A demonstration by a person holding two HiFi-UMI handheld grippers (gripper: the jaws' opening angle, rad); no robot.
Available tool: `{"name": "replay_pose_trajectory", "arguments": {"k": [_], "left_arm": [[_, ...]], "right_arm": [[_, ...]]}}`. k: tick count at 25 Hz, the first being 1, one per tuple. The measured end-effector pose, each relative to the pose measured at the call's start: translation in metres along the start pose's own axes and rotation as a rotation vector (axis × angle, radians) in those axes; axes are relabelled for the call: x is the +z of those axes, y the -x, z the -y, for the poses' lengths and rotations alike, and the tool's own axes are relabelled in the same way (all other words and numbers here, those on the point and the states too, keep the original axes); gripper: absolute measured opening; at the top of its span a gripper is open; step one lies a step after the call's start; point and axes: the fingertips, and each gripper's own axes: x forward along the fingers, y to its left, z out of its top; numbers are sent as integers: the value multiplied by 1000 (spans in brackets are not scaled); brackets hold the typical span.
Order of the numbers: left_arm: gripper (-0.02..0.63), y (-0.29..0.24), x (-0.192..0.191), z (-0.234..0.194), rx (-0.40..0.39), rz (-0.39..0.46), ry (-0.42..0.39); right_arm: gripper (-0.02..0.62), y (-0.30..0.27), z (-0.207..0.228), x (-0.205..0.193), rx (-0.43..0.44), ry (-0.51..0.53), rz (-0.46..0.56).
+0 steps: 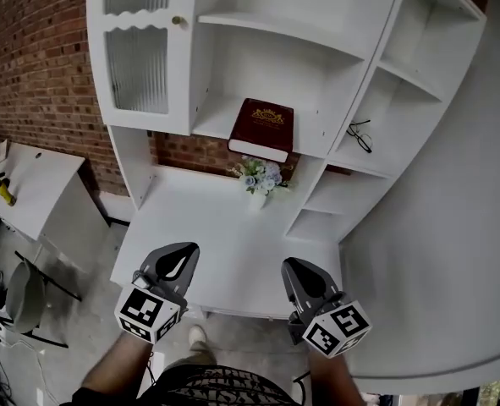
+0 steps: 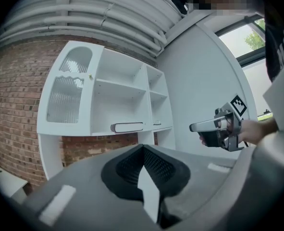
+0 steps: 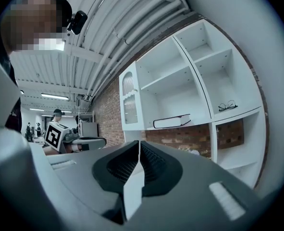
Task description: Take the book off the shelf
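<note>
A dark red book [image 1: 263,128] with gold print lies flat on a middle shelf of the white shelf unit [image 1: 334,57]; it shows edge-on in the left gripper view [image 2: 128,127] and the right gripper view [image 3: 172,121]. My left gripper [image 1: 179,259] and right gripper [image 1: 299,274] hang side by side over the near edge of the white desk [image 1: 224,244], well short of the book. Both sets of jaws are pressed together with nothing between them. The right gripper [image 2: 214,128] is also seen from the left gripper view.
A small vase of pale flowers [image 1: 259,178] stands on the desk under the book's shelf. Glasses [image 1: 359,135] lie on a right-hand shelf. A glass-fronted door [image 1: 138,41] closes the upper left. A low white table [image 1: 30,184] is at left, a brick wall [image 1: 38,66] behind.
</note>
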Motion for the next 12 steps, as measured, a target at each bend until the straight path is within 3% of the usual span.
{"name": "replay_pose_trajectory", "arguments": {"k": [12], "left_arm": [[0, -51, -9, -56, -27, -10, 32]], "right_arm": [[34, -66, 34, 5, -35, -9, -22]]}}
